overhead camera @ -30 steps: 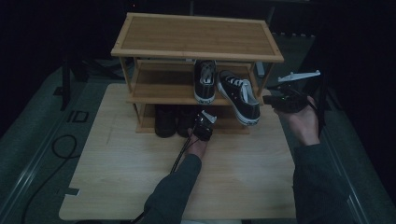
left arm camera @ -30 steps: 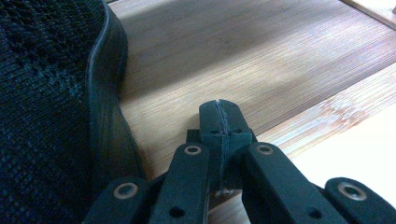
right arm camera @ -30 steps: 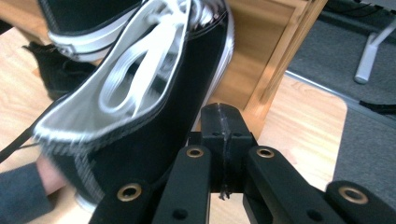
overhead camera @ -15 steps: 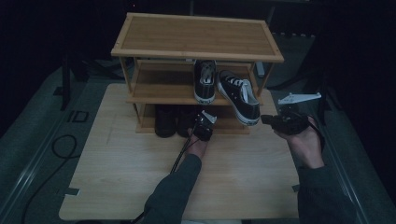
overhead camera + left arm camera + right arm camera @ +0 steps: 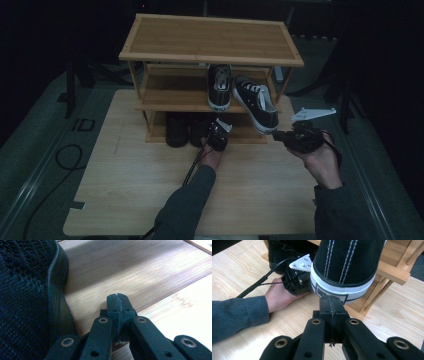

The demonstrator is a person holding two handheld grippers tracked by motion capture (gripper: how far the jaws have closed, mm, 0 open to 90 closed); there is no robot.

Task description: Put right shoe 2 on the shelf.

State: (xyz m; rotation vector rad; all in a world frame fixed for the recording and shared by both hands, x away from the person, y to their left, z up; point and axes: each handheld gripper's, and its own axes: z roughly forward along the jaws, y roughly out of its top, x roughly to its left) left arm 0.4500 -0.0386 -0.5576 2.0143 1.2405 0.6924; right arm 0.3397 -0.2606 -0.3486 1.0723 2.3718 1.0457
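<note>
A three-tier bamboo shoe rack (image 5: 210, 37) is set at the 12 o'clock end of the desk (image 5: 125, 190), its open front turned toward the person so that every shelf can be reached from the near side. On the middle shelf two black canvas sneakers are kept: one (image 5: 219, 87) is squared up with its heel outward, while the other sneaker (image 5: 256, 102), at its 3 o'clock side, lies skewed with its white-rimmed heel hanging out past the shelf edge.

The right gripper (image 5: 280, 135) is held just short of that overhanging heel, jaws pressed together and pinching nothing; in the right gripper view the heel (image 5: 343, 287) looms directly ahead, which suggests a nudge with the closed tip to straighten the shoe (a push needs no grip).

The left gripper (image 5: 216, 134) is rested low at the bottom shelf, its jaws likewise pressed together and empty. In the left gripper view a black knit shoe (image 5: 27, 290) stands at its 9 o'clock, close but apparently untouched, beside another dark shoe (image 5: 176, 131).
</note>
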